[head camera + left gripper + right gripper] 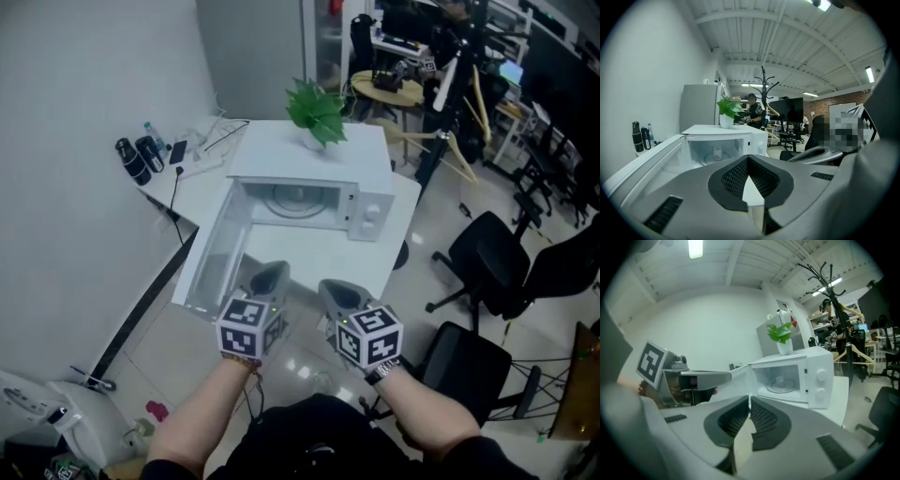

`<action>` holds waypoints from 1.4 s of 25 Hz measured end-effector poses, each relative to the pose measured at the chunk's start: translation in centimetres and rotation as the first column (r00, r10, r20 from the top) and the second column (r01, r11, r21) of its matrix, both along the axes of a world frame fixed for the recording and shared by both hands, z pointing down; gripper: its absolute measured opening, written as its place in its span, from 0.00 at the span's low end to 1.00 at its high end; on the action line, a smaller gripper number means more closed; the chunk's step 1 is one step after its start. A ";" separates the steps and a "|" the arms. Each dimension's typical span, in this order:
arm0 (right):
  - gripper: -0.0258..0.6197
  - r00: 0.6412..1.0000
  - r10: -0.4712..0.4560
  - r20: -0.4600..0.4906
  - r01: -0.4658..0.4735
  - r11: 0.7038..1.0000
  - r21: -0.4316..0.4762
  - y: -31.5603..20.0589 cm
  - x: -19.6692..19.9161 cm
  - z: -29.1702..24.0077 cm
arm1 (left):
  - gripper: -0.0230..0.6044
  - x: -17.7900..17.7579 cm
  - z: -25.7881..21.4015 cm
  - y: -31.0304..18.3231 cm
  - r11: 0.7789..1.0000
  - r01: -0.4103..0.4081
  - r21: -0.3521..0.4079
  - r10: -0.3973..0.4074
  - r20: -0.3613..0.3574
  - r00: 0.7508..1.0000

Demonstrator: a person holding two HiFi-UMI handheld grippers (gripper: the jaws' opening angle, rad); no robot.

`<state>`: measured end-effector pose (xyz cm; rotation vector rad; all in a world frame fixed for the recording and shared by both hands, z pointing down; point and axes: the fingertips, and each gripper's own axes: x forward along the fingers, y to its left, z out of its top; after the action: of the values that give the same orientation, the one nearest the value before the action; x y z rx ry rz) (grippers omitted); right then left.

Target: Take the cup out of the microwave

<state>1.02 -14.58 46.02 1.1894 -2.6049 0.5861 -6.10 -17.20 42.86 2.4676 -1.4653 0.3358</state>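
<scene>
One small cup (717, 153) stands on the turntable inside the one open microwave (309, 155), at mid-frame. Both gripper views show the cup; the head view shows only the turntable. One potted plant (317, 111) sits on top. Two grippers at lower centre, the left gripper (272, 272) and the right gripper (333, 289), have their jaws pressed together, holding and touching nothing.

Grey left gripper (275, 270) and right gripper (335, 287) carry black-and-white marker cubes (246, 325); wristwatch (381, 372), black top (314, 441).
</scene>
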 end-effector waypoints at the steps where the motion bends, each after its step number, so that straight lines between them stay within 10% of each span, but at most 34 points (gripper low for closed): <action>1: 0.08 1.000 -0.007 0.000 0.007 1.000 -0.001 -0.8 0.2 0.1 | 0.04 0.2 0.2 -0.8 1.000 0.010 -0.005 -0.010 0.002 1.000; 15: 0.08 1.000 -0.022 -0.012 0.021 0.998 -0.059 -8.6 0.4 2.8 | 0.04 -0.3 5.3 -10.2 0.993 0.093 -0.070 -0.090 0.043 0.995; 35: 0.08 0.997 0.050 -0.058 -0.059 0.985 -0.163 -19.4 -1.1 7.5 | 0.55 -2.1 15.3 -27.3 0.979 0.133 -0.155 -0.119 0.100 0.988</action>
<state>-0.11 -34.00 53.56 1.2090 -2.4327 0.7537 -8.21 -44.52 58.16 2.2479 -1.5557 0.5247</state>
